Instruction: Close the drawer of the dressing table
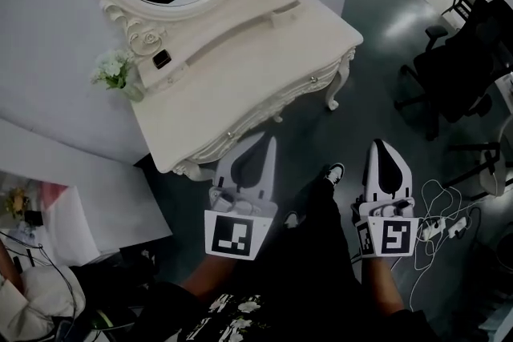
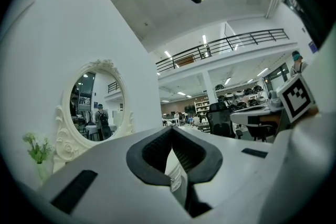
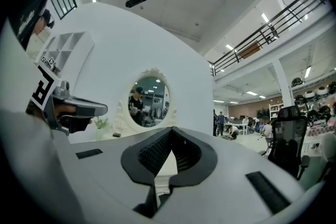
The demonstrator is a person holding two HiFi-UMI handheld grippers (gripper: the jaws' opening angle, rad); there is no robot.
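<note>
Left gripper (image 1: 268, 142), right gripper (image 1: 383, 145): jaws meeting, gripping nothing, facing drawer (image 1: 268, 106). Left nearing front, right trailing. Best practice: pressing closed tips flat beside knobs (image 1: 313, 78), pushing level, avoiding skew.

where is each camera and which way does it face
head view: on the person's head, steeply down at the dressing table; forearms, legs, left gripper, right gripper show
left gripper view: on that gripper, along its shut jaws toward the oval mirror; right gripper at right
right gripper view: on that gripper, along its shut jaws toward the mirror; left gripper at left
shared: both gripper views see the mirror
</note>
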